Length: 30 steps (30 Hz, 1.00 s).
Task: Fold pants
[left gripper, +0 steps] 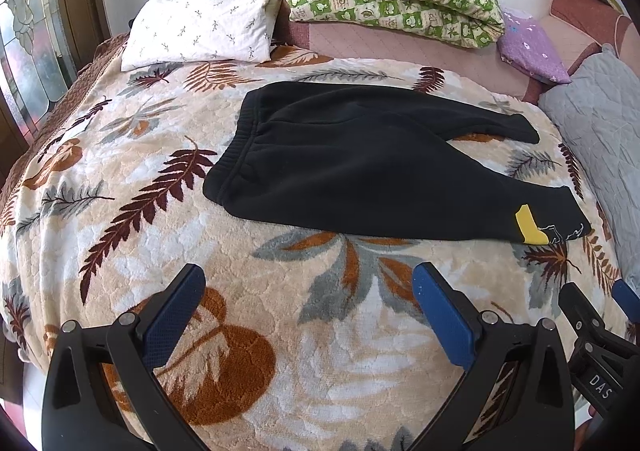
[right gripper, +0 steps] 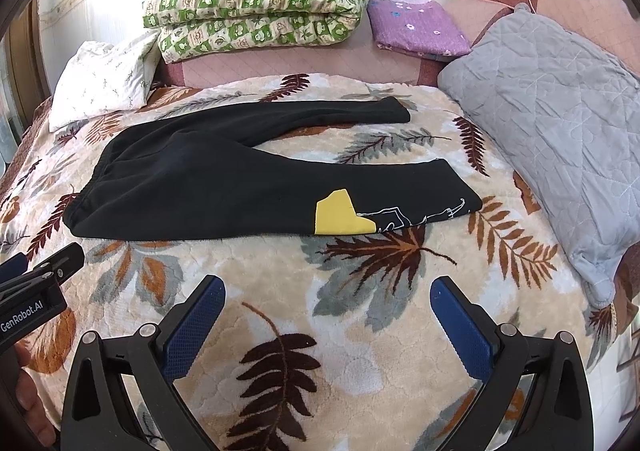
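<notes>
Grippers: left gripper (left gripper: 308,315) and right gripper (right gripper: 328,325) are hovering released, jaws spread, gripping nothing.
Pants: black fleece sweatpants (right gripper: 208,179) are lying flat on leaf-patterned plush blanket (right gripper: 360,331), legs splayed.
Handling: probably soft, limp, light; elastic waistband (left gripper: 236,147) and cuffs are offering firm holds.

"GenRobot.AI" on the left gripper (right gripper: 38,269); "DAS" on the right gripper (left gripper: 600,301).

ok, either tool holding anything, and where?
Nothing held. Left tool and right tool both open above the leaf-print blanket; black fleece pants untouched.
</notes>
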{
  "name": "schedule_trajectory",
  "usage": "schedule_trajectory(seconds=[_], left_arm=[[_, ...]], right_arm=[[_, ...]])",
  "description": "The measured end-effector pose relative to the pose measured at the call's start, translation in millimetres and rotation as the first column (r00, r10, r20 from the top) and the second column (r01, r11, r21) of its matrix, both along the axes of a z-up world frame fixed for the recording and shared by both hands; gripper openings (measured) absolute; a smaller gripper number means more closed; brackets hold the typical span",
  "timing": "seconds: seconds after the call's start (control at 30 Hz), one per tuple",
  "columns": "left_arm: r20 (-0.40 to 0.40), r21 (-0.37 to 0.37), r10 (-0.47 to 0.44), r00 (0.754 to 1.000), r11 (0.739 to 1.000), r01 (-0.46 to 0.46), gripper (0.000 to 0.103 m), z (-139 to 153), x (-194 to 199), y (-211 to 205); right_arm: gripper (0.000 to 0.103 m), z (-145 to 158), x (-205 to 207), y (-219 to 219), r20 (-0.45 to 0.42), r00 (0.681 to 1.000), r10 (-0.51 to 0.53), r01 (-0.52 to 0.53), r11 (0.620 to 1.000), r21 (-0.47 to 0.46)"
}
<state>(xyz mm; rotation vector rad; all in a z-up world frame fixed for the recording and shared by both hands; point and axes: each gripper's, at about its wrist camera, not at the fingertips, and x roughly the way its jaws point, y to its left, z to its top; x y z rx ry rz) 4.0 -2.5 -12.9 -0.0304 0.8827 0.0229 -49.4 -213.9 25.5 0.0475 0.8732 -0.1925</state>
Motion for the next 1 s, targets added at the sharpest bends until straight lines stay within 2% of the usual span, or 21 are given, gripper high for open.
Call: schedule_trajectory(seconds=[1.0], left_arm=[[-0.024, 0.001, -0.005, 1.0, 1.0, 0.005, 0.103, -6.2, 5.7, -3.3]], right_arm=[[0.103, -7.3, 4.0, -3.2, -0.019, 1.0, 0.002, -0.001, 1.0, 0.011]])
